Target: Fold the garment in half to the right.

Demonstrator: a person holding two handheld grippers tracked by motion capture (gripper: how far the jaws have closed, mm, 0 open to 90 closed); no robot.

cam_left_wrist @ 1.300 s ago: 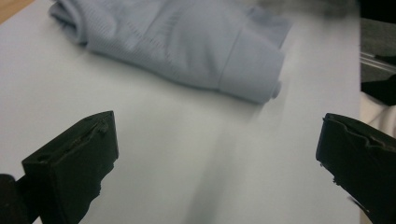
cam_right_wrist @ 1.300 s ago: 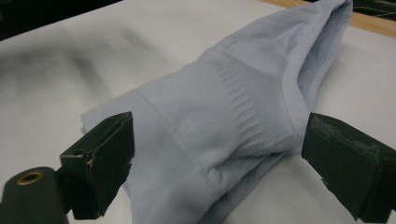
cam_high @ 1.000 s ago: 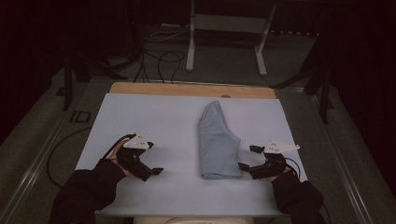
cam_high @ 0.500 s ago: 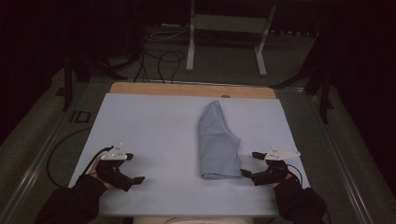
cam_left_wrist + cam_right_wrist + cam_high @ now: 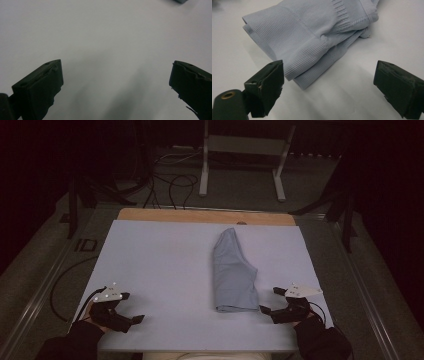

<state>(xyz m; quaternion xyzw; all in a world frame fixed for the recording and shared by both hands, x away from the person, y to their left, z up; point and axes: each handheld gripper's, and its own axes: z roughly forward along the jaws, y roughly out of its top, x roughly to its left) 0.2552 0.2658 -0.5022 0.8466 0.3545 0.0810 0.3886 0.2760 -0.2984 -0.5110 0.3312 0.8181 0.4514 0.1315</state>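
Note:
A folded pale blue garment [image 5: 232,272] lies lengthwise on the white table [image 5: 160,265], right of centre. In the right gripper view its ribbed hem [image 5: 312,45] lies just beyond the jaws. My right gripper [image 5: 270,301] rests on the table at the garment's near right corner, open, with nothing between its fingers [image 5: 265,87]. My left gripper [image 5: 131,307] sits near the table's front left, open over bare table [image 5: 112,62], far from the garment. A corner of the garment [image 5: 180,1] peeks in at the top of the left gripper view.
The table has a wooden strip [image 5: 200,215] along its far edge. Beyond it stand a metal frame [image 5: 245,160] and cables [image 5: 170,180] on the floor. A cable [image 5: 62,280] runs along the floor left of the table.
My left gripper has drawn back toward the front left corner of the table. The right gripper has shifted slightly toward the front edge. The garment has not moved.

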